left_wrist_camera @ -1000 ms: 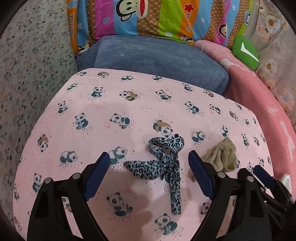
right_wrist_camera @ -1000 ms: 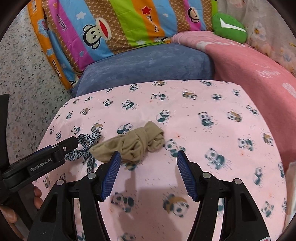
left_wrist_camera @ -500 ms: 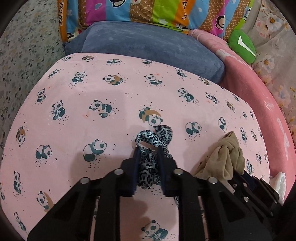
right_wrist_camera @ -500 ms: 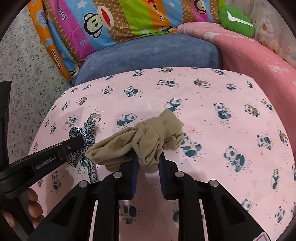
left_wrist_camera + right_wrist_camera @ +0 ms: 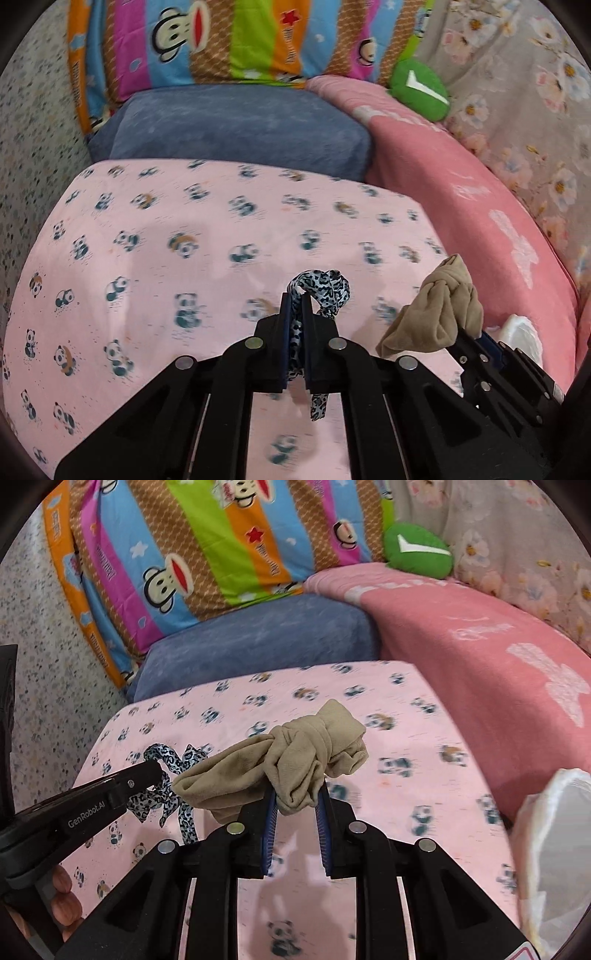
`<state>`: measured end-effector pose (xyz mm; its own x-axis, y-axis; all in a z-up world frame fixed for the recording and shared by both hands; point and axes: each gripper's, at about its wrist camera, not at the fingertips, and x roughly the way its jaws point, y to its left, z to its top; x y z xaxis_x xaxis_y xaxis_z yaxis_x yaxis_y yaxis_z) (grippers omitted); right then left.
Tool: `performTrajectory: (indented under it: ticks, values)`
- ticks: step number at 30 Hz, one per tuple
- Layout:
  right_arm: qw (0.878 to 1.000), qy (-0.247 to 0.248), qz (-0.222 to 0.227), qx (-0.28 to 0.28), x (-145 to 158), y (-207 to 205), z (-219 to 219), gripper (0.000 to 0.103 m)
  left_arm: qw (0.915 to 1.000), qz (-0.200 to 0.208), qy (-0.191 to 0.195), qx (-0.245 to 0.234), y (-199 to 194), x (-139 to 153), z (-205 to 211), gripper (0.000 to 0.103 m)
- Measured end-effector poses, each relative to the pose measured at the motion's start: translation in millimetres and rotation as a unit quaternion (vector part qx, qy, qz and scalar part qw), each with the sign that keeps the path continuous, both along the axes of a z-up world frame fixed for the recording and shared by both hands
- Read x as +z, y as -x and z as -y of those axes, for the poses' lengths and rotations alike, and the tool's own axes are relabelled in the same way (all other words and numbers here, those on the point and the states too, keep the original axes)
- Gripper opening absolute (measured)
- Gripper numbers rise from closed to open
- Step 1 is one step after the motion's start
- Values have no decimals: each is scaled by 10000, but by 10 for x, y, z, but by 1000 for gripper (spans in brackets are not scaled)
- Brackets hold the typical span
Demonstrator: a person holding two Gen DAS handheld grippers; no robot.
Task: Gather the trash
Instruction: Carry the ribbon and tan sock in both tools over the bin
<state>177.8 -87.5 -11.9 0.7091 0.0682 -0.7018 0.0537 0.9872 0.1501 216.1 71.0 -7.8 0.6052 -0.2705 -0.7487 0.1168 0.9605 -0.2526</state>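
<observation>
L claw [image 5: 296, 301]: yr jaws pinched tight on leopard-print band [image 5: 320, 291]; loop sticks out past the tips, one tail hangs down under the jaws. Band is lifted clear of the sheet.
Leopard-print band, R cam [image 5: 162, 794]: dangles off L claw [image 5: 157, 771] tip, over the sheet's near-left part.
Yr L hand [image 5: 61, 901]: fingertips show at R cam's lower-left edge, wrapped on the grip.
Panda sheet [image 5: 184, 221]: pink w/ pandas, carries nothing under the claws; blurred in both cams.
R claw [image 5: 296, 794]: jaws narrow, clamped on knotted tan cloth [image 5: 295, 760]; the knot bulges above the pads, a limp end droops off to the left, just beside the band.
Tan cloth, L cam [image 5: 439, 314]: held up off the sheet by R claw, near the sheet's right edge.
Blue cushion [image 5: 258, 642]: along the sheet's far edge.
Striped monkey pillow [image 5: 207, 542]: propped behind the cushion.
Pink blanket [image 5: 480, 657]: along the sheet's right edge.
Green plush [image 5: 417, 550]: at the blanket's far end.
White bag [image 5: 554, 849]: off the sheet's near-right corner, mouth open; can't tell contents.
</observation>
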Motion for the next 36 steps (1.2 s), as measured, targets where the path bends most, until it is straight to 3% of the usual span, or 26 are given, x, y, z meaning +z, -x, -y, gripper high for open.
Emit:
performTrajectory:
  ticks: [10, 21, 36]
  values:
    - [9973, 76, 331, -653, 348, 610, 887, 19, 9957, 384, -78, -838, 454, 420, 1052, 5]
    - [9894, -32, 323, -1418, 381, 1273, 1842, 19, 9836, 476, -166, -1732, 903, 529, 2112, 5]
    - [9752, -41, 394, -2178, 370, 1867, 2574, 19, 9685, 526, -224, -2425, 1310, 600, 2874, 5]
